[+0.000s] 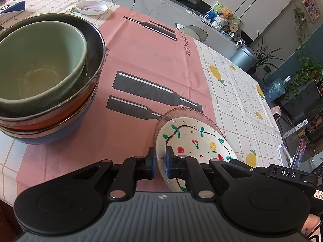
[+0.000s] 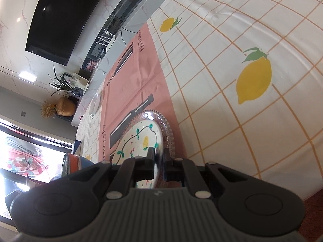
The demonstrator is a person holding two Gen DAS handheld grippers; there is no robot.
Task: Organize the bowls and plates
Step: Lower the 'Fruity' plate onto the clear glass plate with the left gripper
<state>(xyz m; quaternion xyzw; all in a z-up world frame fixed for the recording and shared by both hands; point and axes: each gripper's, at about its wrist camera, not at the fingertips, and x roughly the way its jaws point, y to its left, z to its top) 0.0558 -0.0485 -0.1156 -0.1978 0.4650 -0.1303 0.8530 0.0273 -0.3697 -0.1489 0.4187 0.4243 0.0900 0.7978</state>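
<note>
The painted plate [image 1: 193, 141], white with cherries, a lemon and a leafy vine drawn on it, lies on top of a clear glass plate [image 1: 187, 112] with a beaded rim, and both sit on the pink cloth [image 1: 141, 60] printed with dark bottles, near the edge where the lemon-patterned tablecloth [image 1: 238, 100] begins. The left gripper [image 1: 160, 158] is clamped on the near rim of the painted plate, one blue pad on either side of the edge. The right gripper [image 2: 158, 157] grips the same plate from the other side, its jaws nearly together on the rim; from its view the painted plate [image 2: 139, 139] and the glass plate [image 2: 167, 129] appear edge-on. To the left of the plates, well apart, stands a stack of bowls [image 1: 50, 84]: a green one nested in a dark one, over an orange and a blue one. A small white dish [image 1: 91, 8] rests farther back on the tablecloth.
</note>
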